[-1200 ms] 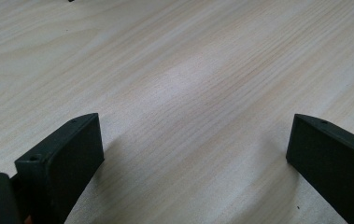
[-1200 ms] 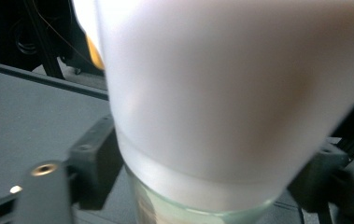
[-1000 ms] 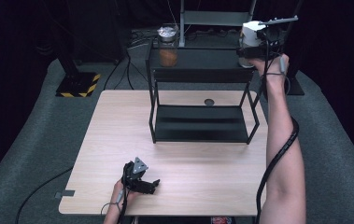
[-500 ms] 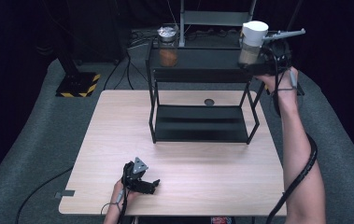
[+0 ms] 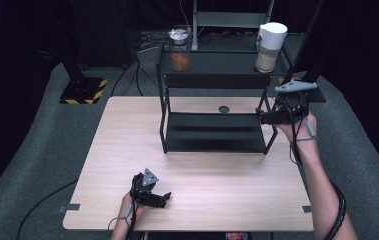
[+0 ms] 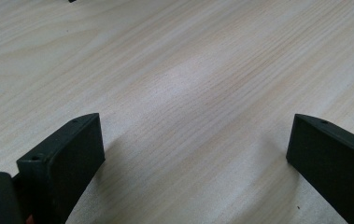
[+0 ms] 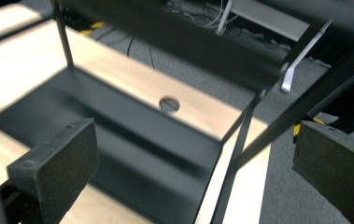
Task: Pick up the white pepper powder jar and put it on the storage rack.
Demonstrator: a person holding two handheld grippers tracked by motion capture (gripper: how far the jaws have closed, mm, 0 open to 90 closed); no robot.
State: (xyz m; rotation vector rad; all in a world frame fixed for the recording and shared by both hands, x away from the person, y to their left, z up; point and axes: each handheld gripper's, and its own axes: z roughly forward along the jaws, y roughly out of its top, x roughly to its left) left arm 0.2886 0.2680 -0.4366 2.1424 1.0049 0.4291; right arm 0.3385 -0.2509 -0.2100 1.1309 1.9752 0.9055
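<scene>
The white-lidded jar (image 5: pixel 269 46) stands on the top shelf of the black rack (image 5: pixel 212 117), at its right end, apart from the right gripper (image 5: pixel 263 117), which hangs lower beside the rack's right posts, jaws wide and empty. An orange jar (image 5: pixel 180 50) stands at the shelf's left. The left gripper (image 5: pixel 164 200) rests on the surface (image 5: pixel 117 145), jaws wide, empty.

Each hand-held gripper is black, the left hand-held gripper (image 5: pixel 164 199) and the right hand-held gripper (image 5: pixel 263 117) alike, with a grey three-cornered plate on top. Two blunt, flat black jaws carry small screw holes near their tips. A dark cable trails back along each bare, sleeveless forearm.
</scene>
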